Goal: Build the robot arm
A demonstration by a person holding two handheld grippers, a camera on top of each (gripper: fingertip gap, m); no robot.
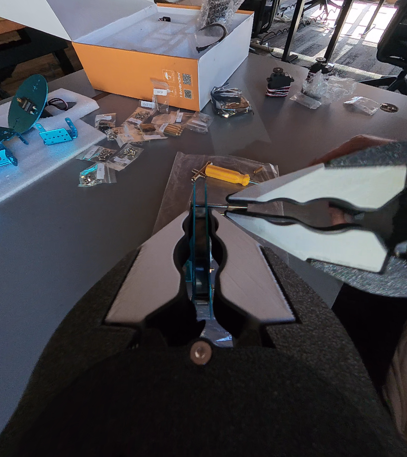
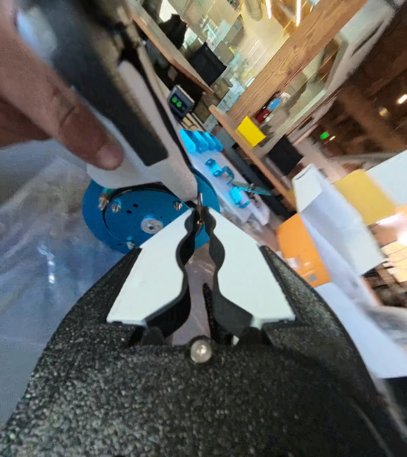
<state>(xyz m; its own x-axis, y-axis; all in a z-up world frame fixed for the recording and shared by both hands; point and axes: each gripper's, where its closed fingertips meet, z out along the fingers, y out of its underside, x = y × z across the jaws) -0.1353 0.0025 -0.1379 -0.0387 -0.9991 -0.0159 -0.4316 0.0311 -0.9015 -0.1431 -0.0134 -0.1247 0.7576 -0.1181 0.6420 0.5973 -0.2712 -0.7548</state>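
My left gripper [image 1: 200, 213] is shut on a blue metal disc assembly [image 1: 199, 249], held edge-on between its fingers above a clear plastic bag [image 1: 224, 163]. My right gripper [image 1: 227, 204] comes in from the right and is shut on a thin long screw [image 1: 218, 205] that sticks out of the assembly's side. In the right wrist view, my right gripper [image 2: 200, 213] pinches the screw [image 2: 199, 209] at its tips, right against the blue disc [image 2: 128, 220]. A white finger [image 2: 148, 158] of the left gripper lies across the disc, with a person's hand [image 2: 49, 103] on that gripper.
A yellow-handled screwdriver [image 1: 224, 174] lies on the bag just past the grippers. Several small bags of screws [image 1: 128, 133] lie to the left. Blue brackets [image 1: 56, 134] and a teal disc [image 1: 28, 103] sit on white foam. An open orange and white box [image 1: 135, 66] stands behind, a black servo [image 1: 278, 84] at right.
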